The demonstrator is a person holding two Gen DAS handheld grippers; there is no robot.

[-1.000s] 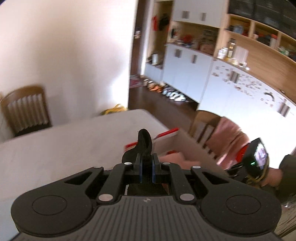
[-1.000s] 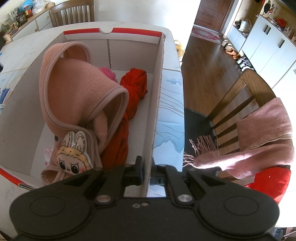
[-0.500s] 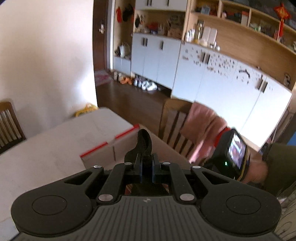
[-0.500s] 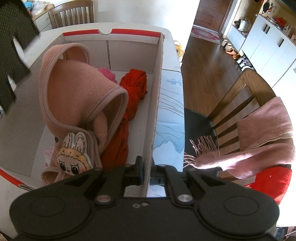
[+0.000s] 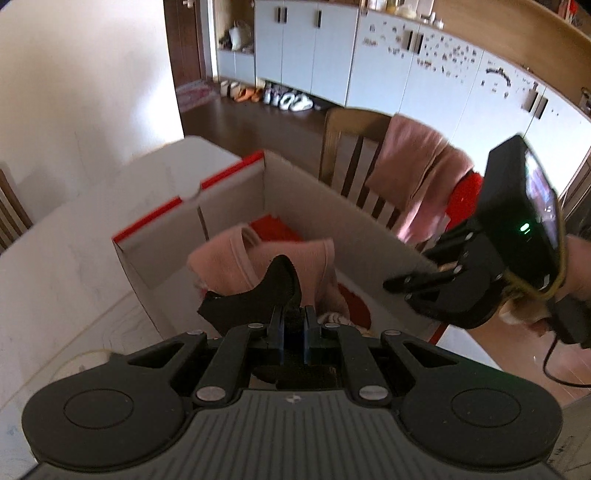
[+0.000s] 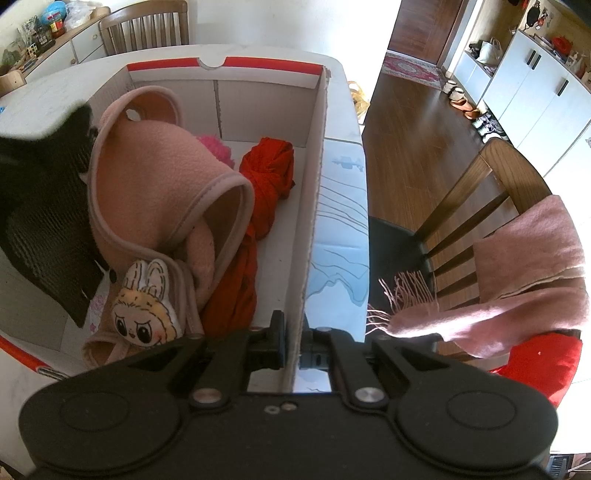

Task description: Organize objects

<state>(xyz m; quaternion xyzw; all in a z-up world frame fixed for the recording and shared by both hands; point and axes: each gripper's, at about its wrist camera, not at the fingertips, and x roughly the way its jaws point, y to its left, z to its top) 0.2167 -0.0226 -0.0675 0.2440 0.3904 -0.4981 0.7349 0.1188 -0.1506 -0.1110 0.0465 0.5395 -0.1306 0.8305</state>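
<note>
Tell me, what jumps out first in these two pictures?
An open cardboard box on the table, holding a pink fleece garment with a bunny-eared doll face and a red cloth. The right gripper pinches the box's wall, while the left gripper carries a black cloth over it.

A lived-in home, the dining end of a family room. Wooden chairs (image 6: 491,206) stand round a pale counter (image 5: 74,236), one with a pink scarf (image 6: 517,280) draped over its back. Shoes (image 5: 284,99) line the dark wood floor (image 6: 413,147) beneath tall white cupboards (image 5: 332,48). A small rug (image 6: 413,68) lies by the doorway, and jars (image 6: 51,22) crowd a sideboard in the far corner.
</note>
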